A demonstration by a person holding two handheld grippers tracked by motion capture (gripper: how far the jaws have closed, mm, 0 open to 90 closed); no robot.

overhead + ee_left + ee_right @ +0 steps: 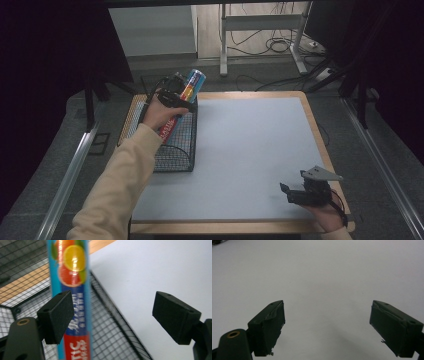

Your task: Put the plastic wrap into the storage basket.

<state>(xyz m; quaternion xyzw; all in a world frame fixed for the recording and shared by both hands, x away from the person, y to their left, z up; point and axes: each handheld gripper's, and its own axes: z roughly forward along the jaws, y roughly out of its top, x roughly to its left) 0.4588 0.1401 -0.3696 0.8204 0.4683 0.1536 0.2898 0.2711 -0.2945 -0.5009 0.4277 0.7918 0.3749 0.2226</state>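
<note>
At the far left of the surface (pixel 250 150), the left gripper (pixel 176 98) hovers with jaws spread wide beside a tall fruit-printed can (pixel 181 106) leaning in the black wire basket (pixel 176 155), while the right gripper (pixel 300 192) rests near right, jaws apart and empty.

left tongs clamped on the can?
No, the left tongs stand wide open; the can touches one pad at most.

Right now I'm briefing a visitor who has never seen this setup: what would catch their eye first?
The bright can with citrus print, standing tilted in the black wire basket at the table's far left, beside the open left gripper. Next, the open right gripper low over the bare white mat, near right.
</note>
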